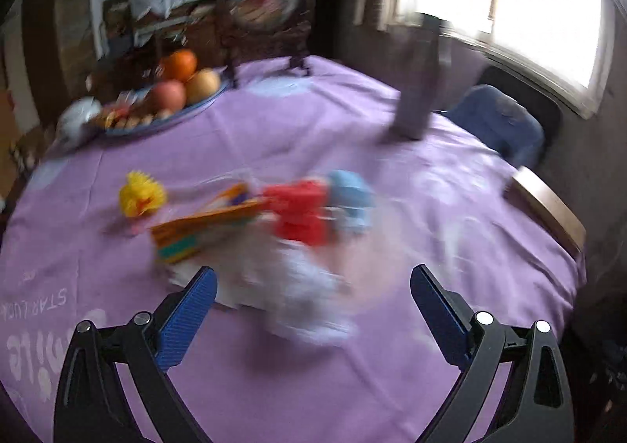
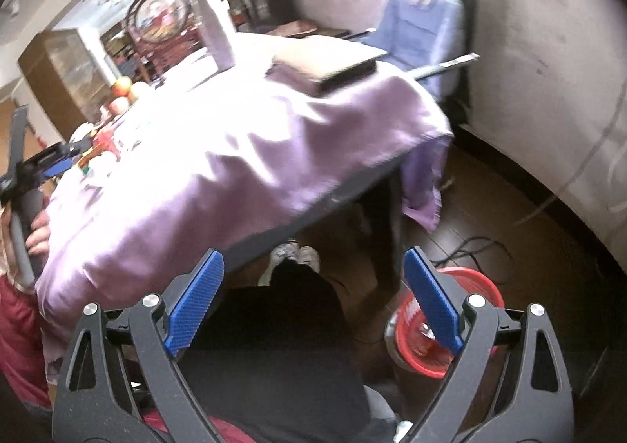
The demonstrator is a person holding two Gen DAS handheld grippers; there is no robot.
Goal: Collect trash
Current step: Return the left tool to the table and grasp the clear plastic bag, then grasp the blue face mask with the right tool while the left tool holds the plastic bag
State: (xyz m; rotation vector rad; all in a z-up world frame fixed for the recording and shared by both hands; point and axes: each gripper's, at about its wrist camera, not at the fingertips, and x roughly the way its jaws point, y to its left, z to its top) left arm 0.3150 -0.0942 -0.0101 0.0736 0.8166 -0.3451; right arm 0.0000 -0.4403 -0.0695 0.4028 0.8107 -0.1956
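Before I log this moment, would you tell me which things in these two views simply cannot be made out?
- Left wrist view: the white heap beyond the left gripper is motion-blurred; paper or plastic, unclear.
- Left wrist view: the orange wrapper has unreadable print, also blurred.
- Right wrist view: the red basket on the floor is partly hidden by a finger of the right gripper, so its contents stay unclear.

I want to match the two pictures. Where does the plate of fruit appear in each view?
Left wrist view: the plate of fruit is upper left, at the far edge of the purple tablecloth.
Right wrist view: the fruit is small, at middle left, on the far side of the same cloth.
Shared landmark: the round framed ornament behind the fruit.
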